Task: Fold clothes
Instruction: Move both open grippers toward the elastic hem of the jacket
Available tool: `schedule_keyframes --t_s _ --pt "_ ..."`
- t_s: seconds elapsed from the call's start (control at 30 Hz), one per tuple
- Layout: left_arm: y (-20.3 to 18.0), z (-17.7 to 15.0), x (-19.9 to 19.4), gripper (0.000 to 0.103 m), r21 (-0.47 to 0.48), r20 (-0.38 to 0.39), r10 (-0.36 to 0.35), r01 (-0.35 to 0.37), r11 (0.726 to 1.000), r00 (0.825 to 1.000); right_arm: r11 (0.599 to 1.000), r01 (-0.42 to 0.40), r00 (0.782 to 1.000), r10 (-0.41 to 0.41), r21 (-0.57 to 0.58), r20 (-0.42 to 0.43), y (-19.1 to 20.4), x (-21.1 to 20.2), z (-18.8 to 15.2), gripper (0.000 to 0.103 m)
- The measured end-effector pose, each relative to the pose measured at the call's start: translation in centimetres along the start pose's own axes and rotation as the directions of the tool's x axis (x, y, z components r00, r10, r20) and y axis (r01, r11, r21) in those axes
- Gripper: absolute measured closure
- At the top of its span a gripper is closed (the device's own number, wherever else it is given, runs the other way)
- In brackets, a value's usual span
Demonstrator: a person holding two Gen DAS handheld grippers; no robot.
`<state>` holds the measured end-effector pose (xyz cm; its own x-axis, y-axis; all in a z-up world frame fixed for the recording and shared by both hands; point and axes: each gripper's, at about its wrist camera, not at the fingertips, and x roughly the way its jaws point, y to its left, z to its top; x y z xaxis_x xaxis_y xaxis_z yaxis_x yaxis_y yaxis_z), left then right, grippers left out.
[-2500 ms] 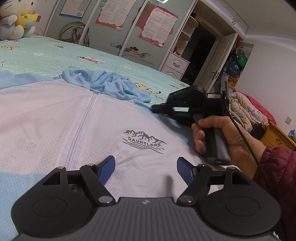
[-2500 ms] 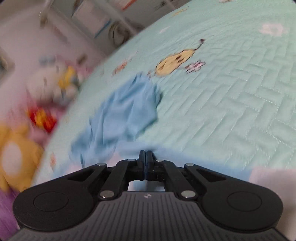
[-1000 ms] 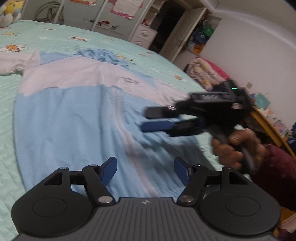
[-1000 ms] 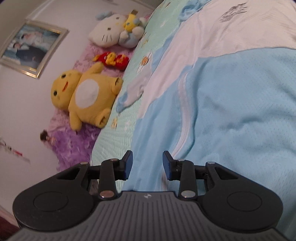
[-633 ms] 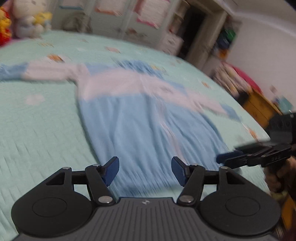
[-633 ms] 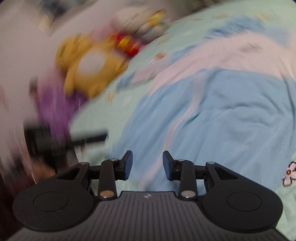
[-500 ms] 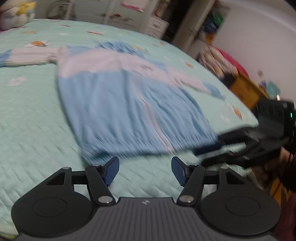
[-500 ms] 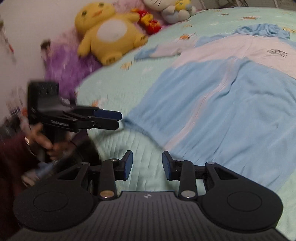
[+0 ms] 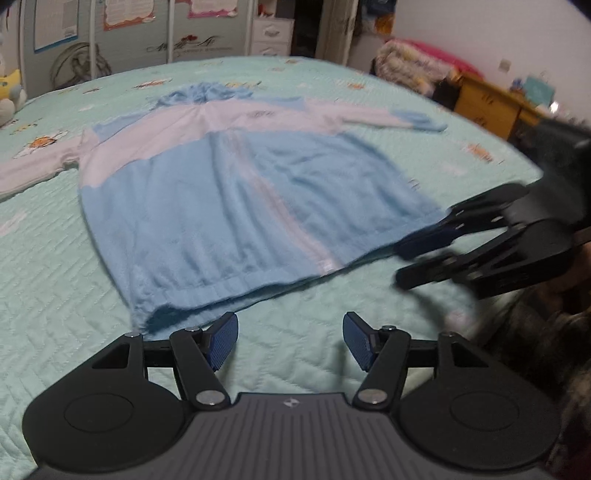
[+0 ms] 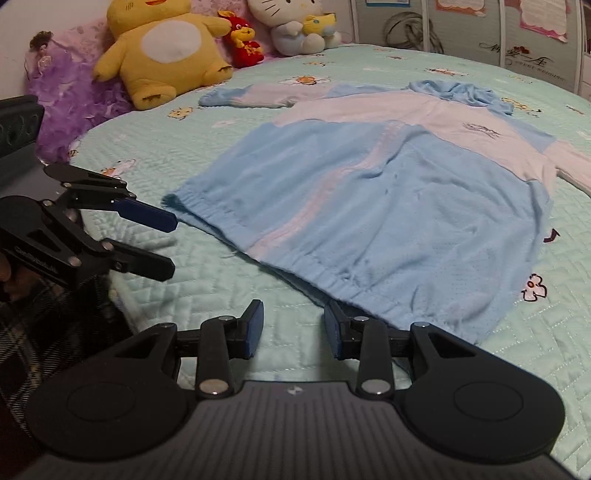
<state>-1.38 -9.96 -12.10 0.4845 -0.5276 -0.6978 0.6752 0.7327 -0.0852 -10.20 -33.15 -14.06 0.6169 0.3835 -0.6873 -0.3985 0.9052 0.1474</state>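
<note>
A light blue and white zip jacket (image 9: 236,192) (image 10: 388,206) lies spread flat on the mint quilt (image 9: 55,295), front up, hood at the far end, sleeves out to both sides. My left gripper (image 9: 290,343) hovers over bare quilt just short of the hem, open, with nothing between its fingers. The right gripper (image 10: 293,328) is also open and empty, and the hem lies right beyond its right finger. Each gripper shows in the other view: the right gripper (image 9: 402,264) beside the hem's right corner, the left gripper (image 10: 170,245) beside the left corner.
Plush toys sit at the head of the bed: a yellow one (image 10: 162,48), a white cat (image 10: 295,26), a small red one (image 10: 243,40). A wardrobe with posters (image 9: 147,33) and a wooden cabinet (image 9: 491,103) stand beyond. Plaid fabric (image 10: 48,325) shows at the bed's near edge.
The right gripper, shut near the hood earlier, stands open. Both grippers have drawn back from the jacket's chest to its hem end, and the right one has rolled level.
</note>
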Motion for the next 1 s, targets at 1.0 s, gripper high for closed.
schedule_keyframes --t_s 1.0 --pt "-1.1 2.0 3.1 0.033 0.105 -0.034 -0.116 0.119 0.987 0.993 0.946 0.069 0.997 -0.055 -0.316 0.055 3.6 3.6 4.4 0.057"
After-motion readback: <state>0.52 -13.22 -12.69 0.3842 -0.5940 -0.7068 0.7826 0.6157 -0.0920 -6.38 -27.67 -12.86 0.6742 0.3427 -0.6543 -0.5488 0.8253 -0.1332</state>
